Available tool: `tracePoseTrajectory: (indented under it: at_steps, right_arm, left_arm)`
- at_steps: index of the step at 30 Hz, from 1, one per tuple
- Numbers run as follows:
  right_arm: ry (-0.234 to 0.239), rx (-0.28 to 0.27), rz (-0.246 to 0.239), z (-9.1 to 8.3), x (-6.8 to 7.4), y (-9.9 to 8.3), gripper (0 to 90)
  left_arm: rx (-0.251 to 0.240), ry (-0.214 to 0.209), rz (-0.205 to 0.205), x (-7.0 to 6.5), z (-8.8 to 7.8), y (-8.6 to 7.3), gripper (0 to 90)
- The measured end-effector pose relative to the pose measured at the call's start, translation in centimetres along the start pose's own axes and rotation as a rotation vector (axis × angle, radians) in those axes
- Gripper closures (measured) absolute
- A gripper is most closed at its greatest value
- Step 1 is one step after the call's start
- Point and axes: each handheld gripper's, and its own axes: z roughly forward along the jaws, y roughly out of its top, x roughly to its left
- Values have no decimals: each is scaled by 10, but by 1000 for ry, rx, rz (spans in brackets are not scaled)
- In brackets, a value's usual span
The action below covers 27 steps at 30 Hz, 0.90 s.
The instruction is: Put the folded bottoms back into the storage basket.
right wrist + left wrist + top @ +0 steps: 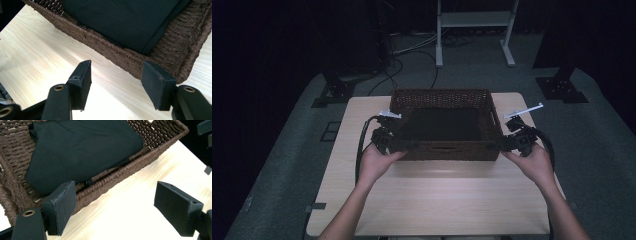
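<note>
A brown wicker basket (442, 150) stands on the far half of the pale wooden table (437, 200). A folded dark cloth (442, 125) lies flat inside it. My left gripper (404, 145) is at the basket's near left corner and my right gripper (499, 145) at its near right corner. In the left gripper view the left gripper (117, 207) is open; one jaw overlaps the basket (140, 162) corner beside the cloth (80, 150), the other is over the table. The right gripper (120, 82) is open too, one jaw by the basket (107, 45) corner, near the cloth (125, 17).
The bare tabletop spreads between the basket and the near edge. Beyond the table, on the grey floor, stand a white frame (472, 20), two black stand feet (332, 92) (562, 87) and loose cables (412, 55).
</note>
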Motion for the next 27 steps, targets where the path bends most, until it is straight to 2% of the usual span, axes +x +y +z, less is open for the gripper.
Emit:
tracePoseTrajectory:
  at_steps: [5,14,23,27]
  right_arm:
    - [-8,1,-1,1,1,-5,382]
    - [5,-10,-3,0,4,-15,374]
    - [17,-24,12,0,2,-31,370]
    - [22,-24,19,2,2,-38,368]
  left_arm:
    - [0,-9,-7,0,1,-8,167]
    - [-9,-19,-14,-2,-1,-20,139]
    - [-24,-17,7,-9,-7,-34,127]
    - [-23,-17,3,-9,-6,-41,125]
